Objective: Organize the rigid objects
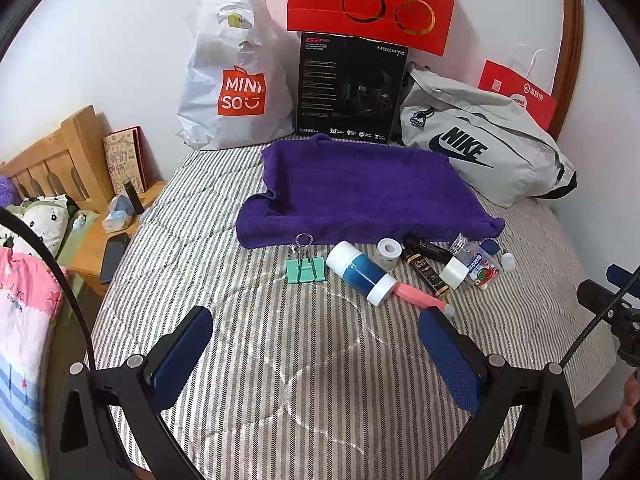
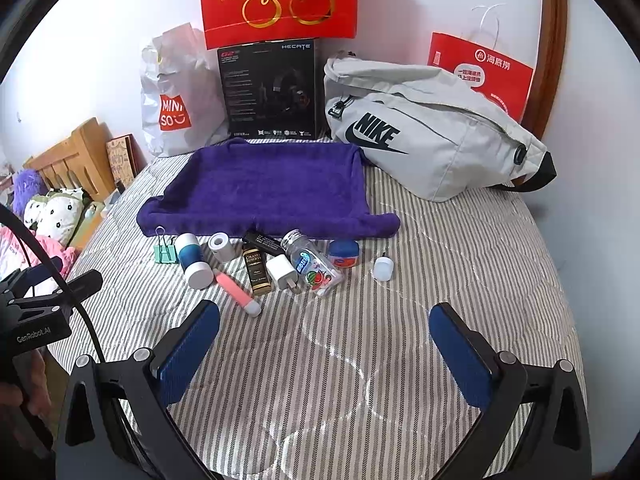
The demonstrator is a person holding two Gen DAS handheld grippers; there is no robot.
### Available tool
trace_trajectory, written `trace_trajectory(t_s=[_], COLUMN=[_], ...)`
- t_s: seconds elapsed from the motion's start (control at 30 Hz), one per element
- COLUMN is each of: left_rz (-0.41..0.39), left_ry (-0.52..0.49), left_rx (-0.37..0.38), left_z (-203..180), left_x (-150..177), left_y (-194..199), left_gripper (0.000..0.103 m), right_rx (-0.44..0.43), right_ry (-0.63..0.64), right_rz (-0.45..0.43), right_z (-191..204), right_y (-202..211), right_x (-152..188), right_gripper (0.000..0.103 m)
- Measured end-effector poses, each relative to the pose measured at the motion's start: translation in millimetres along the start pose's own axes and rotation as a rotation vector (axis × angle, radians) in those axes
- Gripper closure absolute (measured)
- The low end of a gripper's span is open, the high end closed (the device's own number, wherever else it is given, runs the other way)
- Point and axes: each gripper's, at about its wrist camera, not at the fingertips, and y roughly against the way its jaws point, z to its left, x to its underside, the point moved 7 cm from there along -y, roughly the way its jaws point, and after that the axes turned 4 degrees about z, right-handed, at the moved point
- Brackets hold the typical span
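Small rigid items strewn in a loose row on the striped bed cover [image 2: 440, 280], just in front of the purple towel [image 2: 264, 188]. From the left: mint binder clip [image 1: 305, 269] with wire handles up; blue-and-white cylinder [image 1: 361, 273] lying on its side; pink tube [image 1: 420, 299] poking out from beside its lower cap; small white tape roll [image 2: 221, 245]; dark slim box with gold lettering [image 2: 256, 268]; black tube [image 2: 264, 243] behind it, partly under the towel edge; white charger plug [image 2: 282, 272]; clear plastic bottle with fruit label [image 2: 314, 266], on its side, touching the plug; blue jar [image 2: 343, 252]; small white cap [image 2: 383, 268] set a little apart at the far right.

Towel spread flat, bare on top. Behind it, against the wall — white Miniso bag [image 1: 236, 80], black headset box [image 1: 350, 88] upright, red gift bag [image 1: 370, 0] above the box, grey Nike bag [image 2: 432, 132], red paper bag [image 2: 484, 72]. Wooden headboard [image 1: 56, 160] and side table with a phone [image 1: 114, 256] at far left.

Left gripper [image 1: 316, 356] spread wide, holding nothing, low over bare cover short of the row. Right gripper [image 2: 326, 354] likewise wide open and empty, near the pink tube's tip.
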Motion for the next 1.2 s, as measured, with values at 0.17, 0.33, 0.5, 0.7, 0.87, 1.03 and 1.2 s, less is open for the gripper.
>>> trace_trajectory(t_s=[0.17,0.33,0.5,0.7,0.87,1.03,1.2], left_rz=[-0.001,0.0,0.024,0.037,0.094,0.136,0.16], left_ry=[-0.003,-0.006,-0.013,0.006,0.028,0.058,0.094], left_rx=[0.007,0.017,0.027,0.008,-0.03,-0.07,-0.039], left_z=[-1,-2,-4,4,17,29,29], left_x=[-1,-2,-2,-3,-3,-4,-5], left_y=[0,-1,-11,-39,-85,-129,-156], left_gripper=[0.0,0.0,0.0,0.0,0.0,0.0,0.001], right_rx=[0.001,0.008,0.01,-0.037,-0.048,-0.012,0.009], right_ry=[-0.004,-0.002,0.012,0.001,-0.027,-0.016,-0.023], right_rz=[-0.002,-0.009,-0.026,-0.011,0.032,0.071,0.102], right_z=[-2,-5,-6,-9,-18,-26,-37], right_y=[2,2,-2,-20,-43,-64,-84], right_x=[0,-3,-7,-6,0,8,10], right_gripper=[0.0,0.0,0.0,0.0,0.0,0.0,0.0])
